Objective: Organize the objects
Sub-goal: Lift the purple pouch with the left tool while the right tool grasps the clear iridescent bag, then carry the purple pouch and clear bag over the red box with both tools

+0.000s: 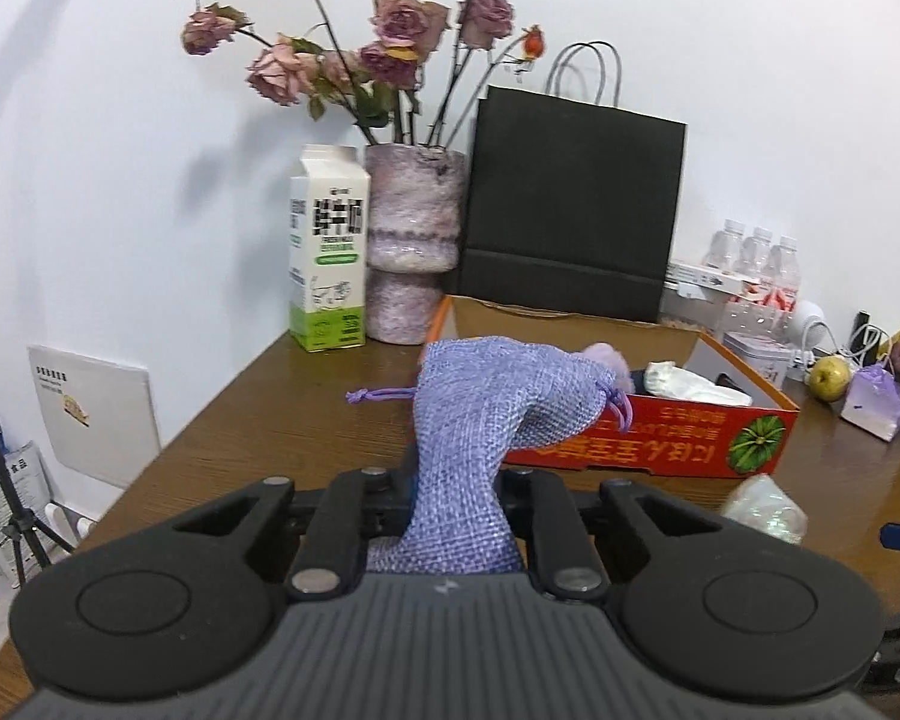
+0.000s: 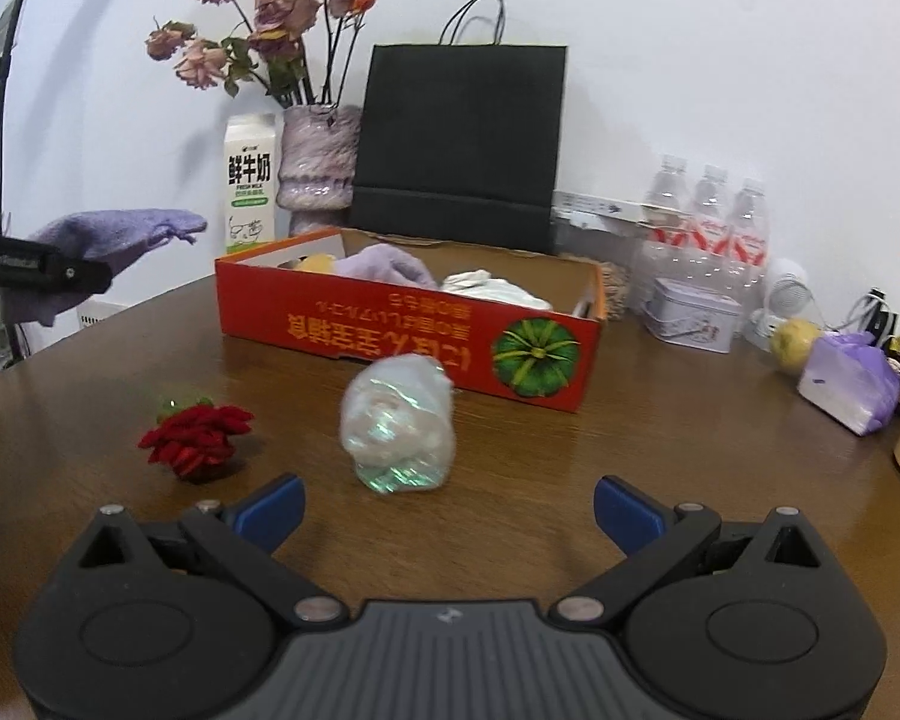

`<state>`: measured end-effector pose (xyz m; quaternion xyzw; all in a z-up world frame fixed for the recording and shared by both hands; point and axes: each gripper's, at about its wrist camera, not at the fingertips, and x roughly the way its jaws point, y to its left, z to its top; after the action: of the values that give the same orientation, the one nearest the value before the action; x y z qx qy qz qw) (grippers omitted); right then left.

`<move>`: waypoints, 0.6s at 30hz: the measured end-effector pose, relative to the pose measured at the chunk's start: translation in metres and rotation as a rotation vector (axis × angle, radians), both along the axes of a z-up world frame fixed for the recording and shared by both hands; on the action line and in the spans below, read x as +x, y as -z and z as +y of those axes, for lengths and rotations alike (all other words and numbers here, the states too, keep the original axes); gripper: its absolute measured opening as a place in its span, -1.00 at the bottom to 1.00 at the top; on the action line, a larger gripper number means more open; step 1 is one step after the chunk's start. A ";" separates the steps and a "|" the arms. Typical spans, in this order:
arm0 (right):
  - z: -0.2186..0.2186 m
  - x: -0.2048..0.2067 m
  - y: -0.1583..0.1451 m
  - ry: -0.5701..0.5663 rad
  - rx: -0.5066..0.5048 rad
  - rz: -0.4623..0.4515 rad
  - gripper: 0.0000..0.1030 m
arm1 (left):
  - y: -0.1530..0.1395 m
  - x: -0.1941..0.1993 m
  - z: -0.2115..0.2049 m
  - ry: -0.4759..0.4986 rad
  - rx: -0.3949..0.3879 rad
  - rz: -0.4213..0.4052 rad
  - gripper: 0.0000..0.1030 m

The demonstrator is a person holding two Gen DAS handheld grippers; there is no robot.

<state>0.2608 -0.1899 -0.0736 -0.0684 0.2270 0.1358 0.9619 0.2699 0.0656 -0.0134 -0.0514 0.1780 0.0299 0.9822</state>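
Observation:
My left gripper (image 1: 457, 489) is shut on a lilac woven drawstring pouch (image 1: 498, 414), which sticks up and bends right above the table, short of the red cardboard box (image 1: 660, 438). In the right wrist view the same pouch (image 2: 120, 234) hangs at the far left in the left gripper's black fingers (image 2: 42, 267). The red box (image 2: 408, 330) holds a purple cloth and a white bundle. My right gripper (image 2: 448, 507) stands open just short of a shiny iridescent wrapped ball (image 2: 399, 426). A red spiky flower-like piece (image 2: 195, 435) lies to the ball's left.
Behind the box stand a milk carton (image 2: 249, 180), a vase of dried roses (image 2: 318, 159) and a black paper bag (image 2: 459, 138). To the right are water bottles (image 2: 711, 222), a tin (image 2: 693, 315), a pear (image 2: 795, 345) and a purple-wrapped packet (image 2: 852, 381).

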 end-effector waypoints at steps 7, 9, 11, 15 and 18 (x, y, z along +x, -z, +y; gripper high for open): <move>0.029 0.039 0.003 0.014 0.009 0.047 0.87 | 0.000 0.000 0.026 -0.018 -0.007 0.004 -0.70; 0.036 0.049 0.004 0.021 0.007 0.059 0.66 | 0.001 0.001 0.030 -0.021 -0.011 0.011 -0.70; 0.040 0.058 0.006 0.022 0.013 0.080 0.47 | 0.001 0.000 0.033 -0.020 -0.017 0.015 -0.70; 0.042 0.068 0.008 0.013 0.038 0.118 -0.24 | 0.002 0.001 0.036 -0.015 -0.025 0.018 -0.70; 0.033 0.059 0.004 0.017 0.091 0.060 -0.27 | 0.004 0.002 0.038 -0.019 -0.029 0.025 -0.70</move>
<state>0.3197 -0.1568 -0.0773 -0.0186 0.2497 0.1398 0.9580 0.2723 0.1039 -0.0169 -0.0670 0.1901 0.0373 0.9788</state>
